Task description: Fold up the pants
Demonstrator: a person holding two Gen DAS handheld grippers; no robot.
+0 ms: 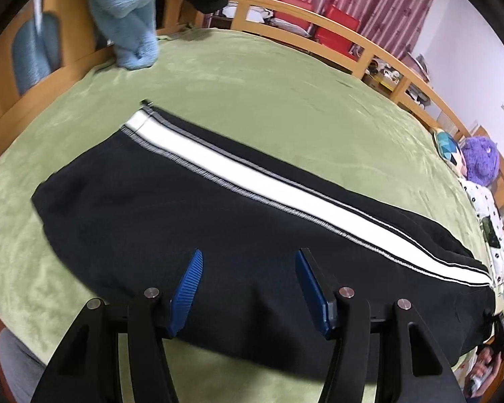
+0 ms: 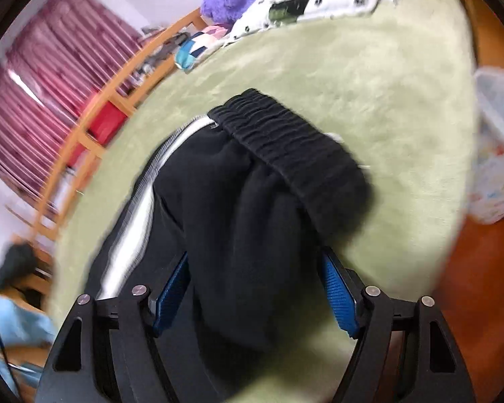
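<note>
Both tools stand open over the pants (image 1: 191, 208): my left tool (image 1: 248, 268) gapes above the dark fabric with nothing between its pads, and my right tool (image 2: 255, 288) straddles a bunched ridge of cloth below the waistband (image 2: 285, 147), though blur keeps me from telling whether the pads press it. Lying flat on the green bed (image 1: 252, 77), leg over leg I judge, the pants run from upper left to lower right in the left view, white stripe (image 1: 252, 174) along that axis.
</note>
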